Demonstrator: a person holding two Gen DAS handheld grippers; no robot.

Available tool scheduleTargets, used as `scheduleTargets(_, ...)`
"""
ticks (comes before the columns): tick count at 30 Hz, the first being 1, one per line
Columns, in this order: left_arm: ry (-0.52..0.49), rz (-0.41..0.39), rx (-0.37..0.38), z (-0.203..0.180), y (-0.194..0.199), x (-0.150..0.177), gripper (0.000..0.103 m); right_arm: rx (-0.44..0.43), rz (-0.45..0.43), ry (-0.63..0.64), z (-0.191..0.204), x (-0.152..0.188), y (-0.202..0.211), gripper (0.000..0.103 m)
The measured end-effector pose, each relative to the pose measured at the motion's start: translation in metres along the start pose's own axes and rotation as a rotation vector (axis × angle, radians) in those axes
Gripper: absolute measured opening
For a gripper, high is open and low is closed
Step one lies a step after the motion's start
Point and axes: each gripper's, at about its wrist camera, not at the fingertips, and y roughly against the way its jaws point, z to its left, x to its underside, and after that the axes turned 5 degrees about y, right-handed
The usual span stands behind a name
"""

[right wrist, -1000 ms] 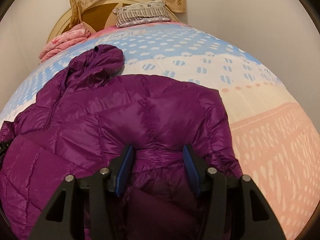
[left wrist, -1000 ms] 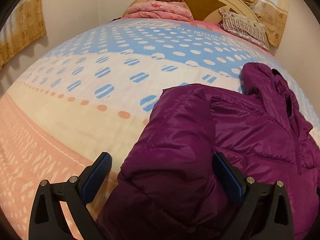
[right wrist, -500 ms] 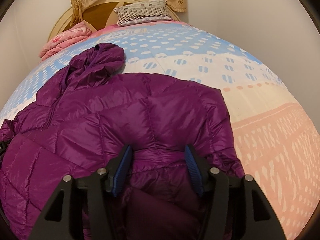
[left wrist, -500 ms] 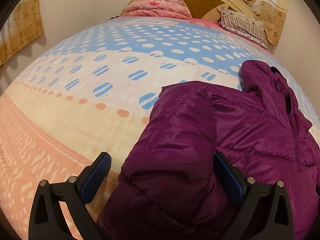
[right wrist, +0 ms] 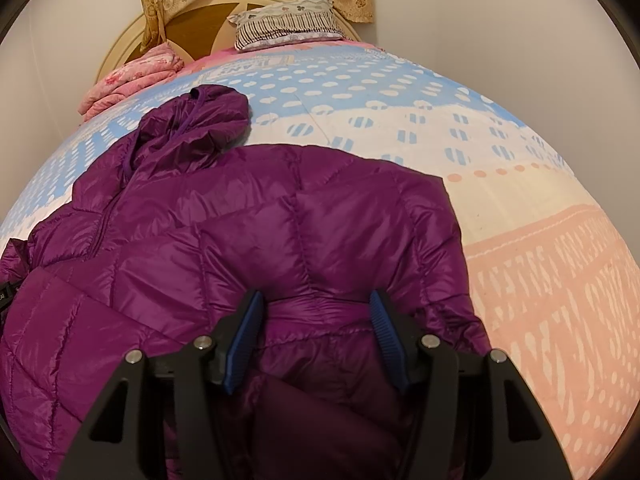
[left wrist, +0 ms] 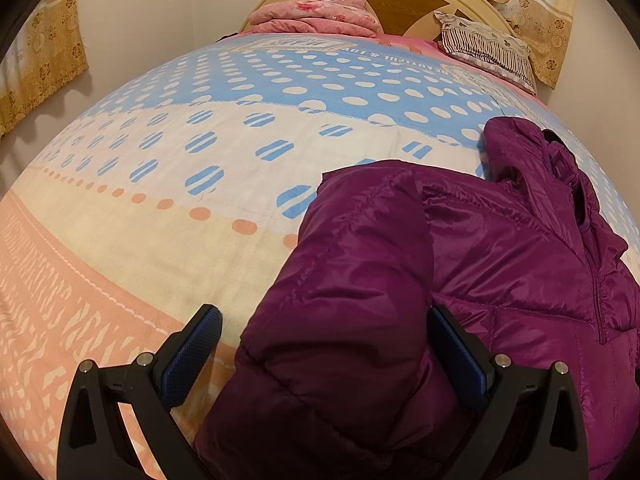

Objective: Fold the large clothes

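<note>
Black hand-held gripper point(left wrist: 324, 356), blue pads point(left wrist: 192, 360)

A bed point(left wrist: 240, 184) with a rounded headboard point(right wrist: 200, 16) stands between plain pale walls point(right wrist: 480, 20).

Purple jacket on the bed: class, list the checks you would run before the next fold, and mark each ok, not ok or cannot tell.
1. Jacket lies on the bedspread, clear of its edges: ok.
2. Both side flaps folded in over the body: ok.
3. Hood tucked in: not ok, it lies out past the collar.
4. Left gripper free of the fabric: ok, jaws wide, one pad off the jacket.
5. Right gripper free of the fabric: cannot tell; its jaws have just been opening, with a fabric ridge between them.
6. Pillow and pink quilt out of the way: ok.
</note>
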Motion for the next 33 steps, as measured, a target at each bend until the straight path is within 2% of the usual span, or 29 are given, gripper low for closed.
scheduleTargets(6,-0.002,0.003,-0.002,0.0,0.0,0.0,0.102,0.009,0.01,0.014,0.003,-0.001,-0.001,0.063)
scheduleTargets(11,-0.027,0.024,0.016,0.001,0.0,-0.003,0.102,-0.014,0.05,0.073,0.008,-0.004,-0.001,0.075)
scheduleTargets(14,-0.062,0.053,-0.003,0.003,0.011,-0.007,0.102,-0.033,0.101,0.119,0.009,-0.009,0.002,0.077)
scheduleTargets(16,-0.069,-0.008,-0.017,0.004,0.03,-0.013,0.102,-0.105,0.11,0.079,0.0,-0.018,0.014,0.077)
scheduleTargets(18,-0.081,-0.099,0.045,0.001,0.054,-0.029,0.102,-0.157,0.079,0.05,-0.008,-0.03,0.024,0.08)
scheduleTargets(20,-0.095,-0.131,0.077,-0.008,0.061,-0.048,0.102,-0.178,0.041,0.05,-0.01,-0.047,0.027,0.081)
scheduleTargets(23,-0.118,-0.113,0.13,-0.032,0.049,-0.074,0.102,-0.217,0.034,0.055,-0.009,-0.079,0.011,0.082)
scheduleTargets(25,-0.113,-0.081,0.168,-0.05,0.03,-0.091,0.102,-0.259,0.035,0.026,-0.009,-0.101,-0.006,0.082)
scheduleTargets(28,-0.119,-0.012,0.228,-0.076,0.004,-0.11,0.102,-0.268,0.034,0.035,-0.001,-0.129,-0.03,0.082)
scheduleTargets(30,-0.117,-0.007,0.243,-0.091,-0.015,-0.122,0.102,-0.291,0.028,0.039,0.003,-0.145,-0.045,0.082)
scheduleTargets(32,-0.122,0.036,0.268,-0.105,-0.03,-0.128,0.102,-0.32,0.04,0.039,0.008,-0.159,-0.063,0.082)
scheduleTargets(33,-0.113,0.044,0.252,-0.112,-0.039,-0.131,0.102,-0.33,0.048,0.034,0.011,-0.165,-0.072,0.082)
